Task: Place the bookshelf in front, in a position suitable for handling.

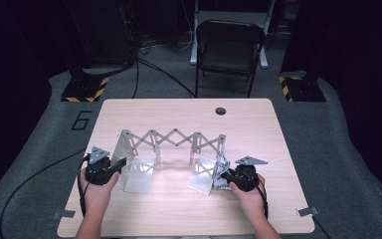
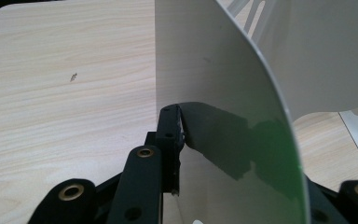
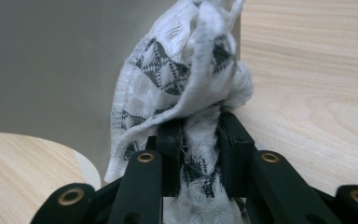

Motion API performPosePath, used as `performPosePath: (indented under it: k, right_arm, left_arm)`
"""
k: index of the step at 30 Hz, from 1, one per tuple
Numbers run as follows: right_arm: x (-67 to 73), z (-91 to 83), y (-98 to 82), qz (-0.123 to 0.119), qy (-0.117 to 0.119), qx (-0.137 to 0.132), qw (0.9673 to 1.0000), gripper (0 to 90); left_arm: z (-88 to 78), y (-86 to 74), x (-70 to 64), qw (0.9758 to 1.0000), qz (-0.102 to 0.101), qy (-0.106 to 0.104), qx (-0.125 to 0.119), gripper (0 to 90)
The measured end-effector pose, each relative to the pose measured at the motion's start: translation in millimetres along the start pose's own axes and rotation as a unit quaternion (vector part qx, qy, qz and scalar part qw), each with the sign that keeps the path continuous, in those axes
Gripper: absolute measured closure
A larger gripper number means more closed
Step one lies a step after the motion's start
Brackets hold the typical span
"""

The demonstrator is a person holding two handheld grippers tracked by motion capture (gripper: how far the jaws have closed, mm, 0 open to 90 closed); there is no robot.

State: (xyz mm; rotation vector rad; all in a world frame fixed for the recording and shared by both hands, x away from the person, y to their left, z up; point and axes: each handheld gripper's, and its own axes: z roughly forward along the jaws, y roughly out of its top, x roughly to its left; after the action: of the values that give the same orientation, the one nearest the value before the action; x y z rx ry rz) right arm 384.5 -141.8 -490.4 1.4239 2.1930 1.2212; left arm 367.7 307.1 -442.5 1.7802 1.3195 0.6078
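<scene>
The left tool (image 1: 121, 162) is seen closed on the end panel (image 2: 223, 107) of an expanding metal rack (image 1: 171, 138), with one pad on the near face and the thin sheet pinched between the jaws. The right tool (image 1: 225, 175) is narrowed onto a bunched white cloth with a black check pattern (image 3: 186, 79), which is gripped between its pads and piles up just ahead of its fingertips, pressed against the rack's other end panel (image 1: 203, 174). The step in hand is judged to be wiping that panel while the rack is steadied on the tabletop (image 1: 179, 209). For this to be done well, the left tool's hold should be kept firm and unmoving, so that the light frame is not dragged or folded by the rubbing. The cloth should be kept clamped deep in the right tool, with only fabric, never the black jaws, allowed against the metal. Strokes are best run along the panel with even, modest pressure, because the scissor links between the two ends could give way under a hard sideways push.
</scene>
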Motion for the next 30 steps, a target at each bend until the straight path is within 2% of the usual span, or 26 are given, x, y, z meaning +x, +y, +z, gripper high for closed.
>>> performPosePath:
  k: [1, 2, 3, 4, 5, 6, 8, 11, 12, 13, 14, 15, 16, 17, 19, 20, 22, 23, 24, 26, 27, 28, 29, 30]
  right_arm:
    - [0.0, 0.0, 0.0, 0.000, 0.000, 0.000, 1.0000, 73.0]
    - [5.0, -13.9, 9.1, 0.000, 0.006, -0.031, 0.9995, 73.0]
    - [5.0, -13.9, 9.1, 0.000, 0.006, -0.031, 0.9995, 73.0]
    - [9.6, -24.0, 15.5, -0.005, 0.011, -0.049, 0.9987, 73.0]
    - [14.8, -34.1, 21.6, -0.014, 0.010, -0.069, 0.9974, 73.0]
    - [24.4, -50.5, 30.0, -0.037, 0.007, -0.105, 0.9938, 72.9]
    - [28.7, -56.8, 32.1, -0.050, 0.005, -0.115, 0.9921, 72.8]
    - [26.9, -50.7, 28.0, -0.048, 0.002, -0.109, 0.9929, 72.7]
    - [24.2, -44.5, 24.5, -0.039, 0.003, -0.094, 0.9948, 72.6]
    - [16.7, -29.3, 15.6, -0.024, 0.004, -0.070, 0.9972, 72.6]
    - [13.4, -20.8, 10.9, -0.021, -0.004, -0.054, 0.9983, 72.6]
    - [13.4, -20.8, 10.9, -0.021, -0.004, -0.054, 0.9983, 72.6]
    - [5.1, -5.1, 2.0, -0.025, -0.015, -0.020, 0.9994, 72.5]
    - [2.0, -0.6, -0.9, -0.017, -0.012, -0.008, 0.9997, 72.6]
    - [1.0, -1.6, -0.3, -0.004, -0.003, -0.003, 1.0000, 72.6]
    - [3.7, -6.6, 3.6, -0.005, 0.000, -0.012, 0.9999, 72.6]
    - [13.3, -23.5, 14.9, -0.017, 0.005, -0.045, 0.9988, 72.6]
    - [13.3, -23.5, 14.9, -0.017, 0.005, -0.045, 0.9988, 72.6]
    - [25.7, -43.8, 26.0, -0.035, 0.011, -0.084, 0.9958, 72.6]
    - [37.7, -61.3, 33.2, -0.054, 0.007, -0.116, 0.9918, 72.7]
    - [41.7, -67.1, 35.1, -0.061, 0.007, -0.125, 0.9902, 72.7]
    - [41.7, -67.1, 35.1, -0.061, 0.007, -0.125, 0.9902, 72.7]
    - [46.5, -70.6, 34.3, -0.058, 0.004, -0.137, 0.9888, 72.9]
    - [45.7, -68.5, 30.9, -0.055, 0.000, -0.134, 0.9894, 72.9]
  left_arm:
    - [0.0, 0.0, 0.0, 1.0000, 0.000, 0.000, 0.000, 72.6]
    - [0.1, 0.0, 0.0, 1.0000, 0.000, 0.000, 0.000, 72.6]
    - [0.1, 0.0, 0.0, 1.0000, 0.000, 0.000, 0.000, 72.4]
    - [0.0, 0.0, -0.1, 1.0000, 0.000, 0.000, 0.000, 72.4]
    - [0.0, 0.1, -0.3, 1.0000, 0.000, 0.000, 0.000, 72.2]
    - [-1.6, 1.1, -0.8, 1.0000, -0.001, -0.003, 0.000, 71.5]
    - [-3.9, 2.6, -1.1, 1.0000, -0.001, -0.005, -0.008, 71.0]
    - [-5.6, 3.6, -1.7, 0.9998, -0.003, -0.005, -0.017, 70.9]
    - [-6.8, 4.4, -1.3, 0.9999, -0.002, -0.008, -0.012, 70.9]
    - [-7.0, 4.6, -1.1, 0.9999, -0.003, -0.009, -0.014, 70.6]
    - [-7.3, 4.9, -0.8, 0.9998, -0.003, -0.009, -0.015, 70.3]
    - [-7.3, 4.9, -0.8, 0.9998, -0.003, -0.009, -0.015, 70.2]
    - [-8.7, 6.2, -0.9, 0.9998, -0.004, -0.011, -0.017, 70.1]
    - [-9.5, 6.8, -1.1, 0.9997, -0.006, -0.012, -0.021, 69.8]
    - [-10.2, 7.4, -1.6, 0.9995, -0.011, -0.014, -0.025, 68.9]
    - [-11.4, 8.5, -1.2, 0.9994, -0.013, -0.021, -0.025, 68.6]
    - [-11.3, 8.5, -0.9, 0.9994, -0.013, -0.022, -0.024, 68.4]
    - [-10.9, 8.3, -0.8, 0.9994, -0.014, -0.022, -0.023, 68.4]
    - [-9.4, 7.5, -1.1, 0.9995, -0.013, -0.019, -0.020, 68.2]
    - [-9.3, 6.9, -1.8, 0.9997, -0.010, -0.015, -0.017, 68.4]
    - [-9.3, 6.7, -2.1, 0.9997, -0.010, -0.015, -0.017, 68.6]
    - [-9.3, 6.7, -2.1, 0.9997, -0.010, -0.015, -0.017, 68.8]
    - [-8.8, 5.8, -2.6, 0.9996, -0.012, -0.012, -0.021, 68.9]
    - [-9.4, 5.6, -2.2, 0.9997, -0.011, -0.013, -0.017, 69.0]
